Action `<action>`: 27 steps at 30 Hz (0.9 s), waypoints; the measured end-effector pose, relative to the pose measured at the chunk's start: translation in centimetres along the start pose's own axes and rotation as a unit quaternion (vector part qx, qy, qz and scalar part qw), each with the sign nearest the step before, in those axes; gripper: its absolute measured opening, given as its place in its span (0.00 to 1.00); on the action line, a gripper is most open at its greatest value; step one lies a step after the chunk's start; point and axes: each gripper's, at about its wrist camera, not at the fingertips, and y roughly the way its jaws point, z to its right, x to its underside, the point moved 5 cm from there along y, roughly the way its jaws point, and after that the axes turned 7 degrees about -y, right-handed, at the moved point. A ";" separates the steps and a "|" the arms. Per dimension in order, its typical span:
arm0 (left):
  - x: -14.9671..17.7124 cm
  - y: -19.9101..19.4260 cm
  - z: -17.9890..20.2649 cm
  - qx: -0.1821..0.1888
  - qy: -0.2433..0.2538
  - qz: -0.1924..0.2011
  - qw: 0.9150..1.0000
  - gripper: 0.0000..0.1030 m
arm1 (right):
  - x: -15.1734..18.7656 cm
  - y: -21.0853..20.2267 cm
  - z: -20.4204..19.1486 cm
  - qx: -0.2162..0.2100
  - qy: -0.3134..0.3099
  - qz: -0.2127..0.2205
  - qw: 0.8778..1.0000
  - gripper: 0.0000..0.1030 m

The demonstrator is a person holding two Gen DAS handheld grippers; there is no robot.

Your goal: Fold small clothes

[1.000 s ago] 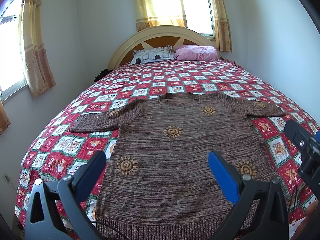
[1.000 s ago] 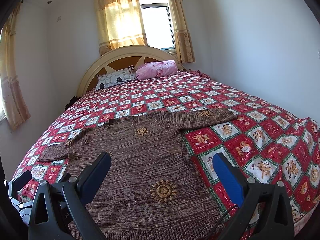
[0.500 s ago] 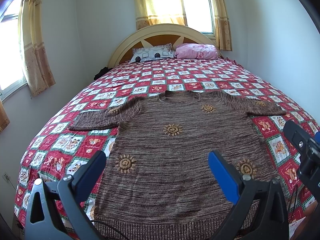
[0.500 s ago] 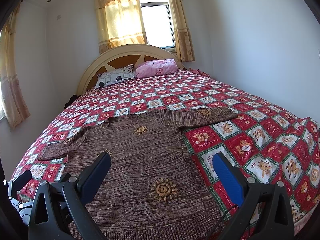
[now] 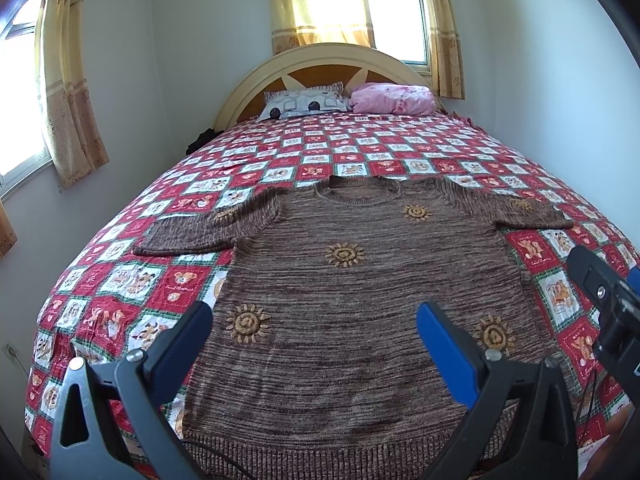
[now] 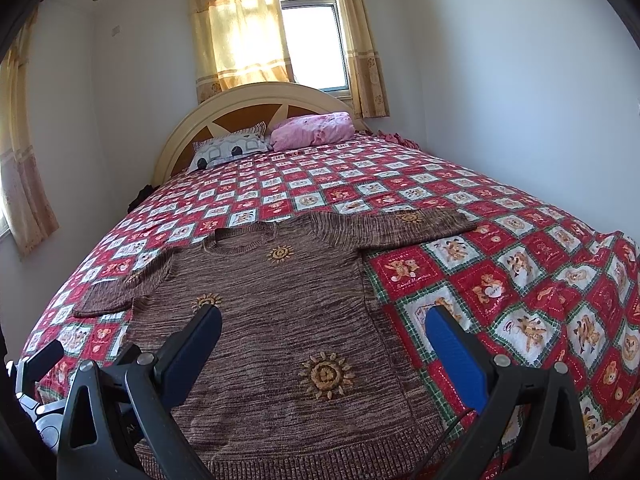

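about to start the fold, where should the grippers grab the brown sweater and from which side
Probably the two ribbed hem corners: the brown sweater lies flat, face up, hem nearest. Left gripper and right gripper, both open, can come in low from the foot of the bed.

You have a brown marled sweater [image 5: 360, 312] with orange-gold sun motifs, on a quilt [image 5: 360, 152] checked in red and white squares with green borders and small bear prints. Your gripper pads [image 5: 444, 348] are blue on black frames. One pillow [image 5: 304, 102] is white with grey and black shapes, the other [image 5: 394, 98] pink. The curtains [image 5: 320, 0] are yellow, the headboard [image 5: 320, 64] cream and orange-brown.
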 end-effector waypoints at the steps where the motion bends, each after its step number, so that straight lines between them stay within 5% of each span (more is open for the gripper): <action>1: 0.1 0.2 -0.1 0.001 0.000 -0.001 1.000 1.00 | 0.1 0.1 0.0 0.001 -0.001 -0.001 1.000 0.99; 14: -0.2 5.7 -0.6 -0.003 -0.015 -0.049 0.999 1.00 | 0.9 5.0 2.2 0.032 -0.003 -0.036 0.999 0.99; 27: -4.6 14.2 0.4 -0.006 0.006 -0.078 0.997 1.00 | -1.3 13.3 6.7 0.062 -0.012 -0.086 0.994 0.99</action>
